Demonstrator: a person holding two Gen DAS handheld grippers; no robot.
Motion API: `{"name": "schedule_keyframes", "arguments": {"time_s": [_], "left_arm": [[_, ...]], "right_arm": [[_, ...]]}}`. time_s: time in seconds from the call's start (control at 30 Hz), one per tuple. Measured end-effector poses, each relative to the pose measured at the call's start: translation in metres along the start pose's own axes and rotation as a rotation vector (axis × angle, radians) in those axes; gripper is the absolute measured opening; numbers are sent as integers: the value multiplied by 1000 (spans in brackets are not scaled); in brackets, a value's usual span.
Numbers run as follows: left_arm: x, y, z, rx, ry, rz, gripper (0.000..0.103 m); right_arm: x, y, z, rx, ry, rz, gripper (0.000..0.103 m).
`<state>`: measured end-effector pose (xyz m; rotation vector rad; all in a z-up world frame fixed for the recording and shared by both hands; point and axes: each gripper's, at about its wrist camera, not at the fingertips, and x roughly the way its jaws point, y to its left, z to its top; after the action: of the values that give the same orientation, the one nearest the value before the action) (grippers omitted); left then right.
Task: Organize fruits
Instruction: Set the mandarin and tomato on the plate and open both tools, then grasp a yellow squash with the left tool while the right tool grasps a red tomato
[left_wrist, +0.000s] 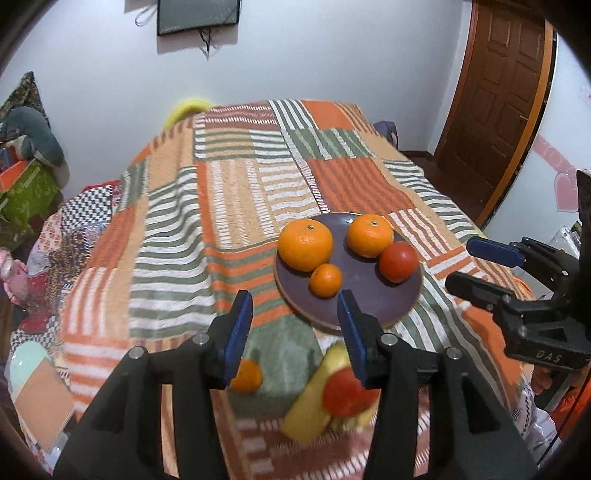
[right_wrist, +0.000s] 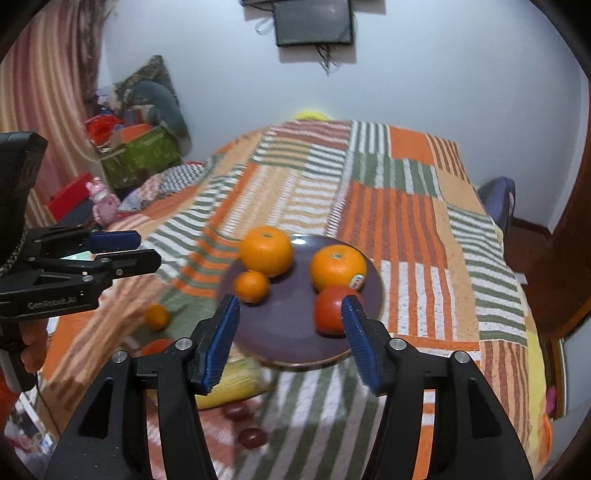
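I see a woven, nubbly cloth blanket (left_wrist: 229, 206) under a smooth, satin-glazed purple plate (right_wrist: 295, 332). The oranges (left_wrist: 305, 244) look dimpled and slightly shiny, the tomato (left_wrist: 398, 261) slick and glossy. My left gripper (left_wrist: 295, 332) is matt black plastic with ribbed blue pads (left_wrist: 236, 332) and bright metal pins. The door (left_wrist: 498, 92) is varnished wood.

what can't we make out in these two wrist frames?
- Yellow fruit, left wrist view: blurred, partly behind the left gripper; type unclear.
- Two small dark red fruits, right wrist view: blurred, unidentifiable.
- Sticker on the orange: print too small.
- Plate near rim: hidden by right gripper.
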<state>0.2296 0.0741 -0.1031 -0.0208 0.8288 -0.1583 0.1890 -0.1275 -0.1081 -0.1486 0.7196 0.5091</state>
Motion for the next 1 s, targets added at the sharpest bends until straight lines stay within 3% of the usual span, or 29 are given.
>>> {"name": "schedule_keyframes", "arguments": {"time_s": [0.13, 0.33, 0.73, 1.0], "left_arm": [[-28, 3, -16, -8, -22, 13, 54], [-44, 12, -46, -30, -1, 14, 55], [-19, 35, -95, -68, 111, 17, 55], [5, 34, -110, -71, 169, -28, 55]], "right_arm": [[-13, 21, -5, -43, -26, 13, 62], [-5, 50, -18, -64, 13, 58, 62], [46, 83, -37, -89, 126, 97, 62], [66, 87, -45, -83, 178, 113, 59]]}}
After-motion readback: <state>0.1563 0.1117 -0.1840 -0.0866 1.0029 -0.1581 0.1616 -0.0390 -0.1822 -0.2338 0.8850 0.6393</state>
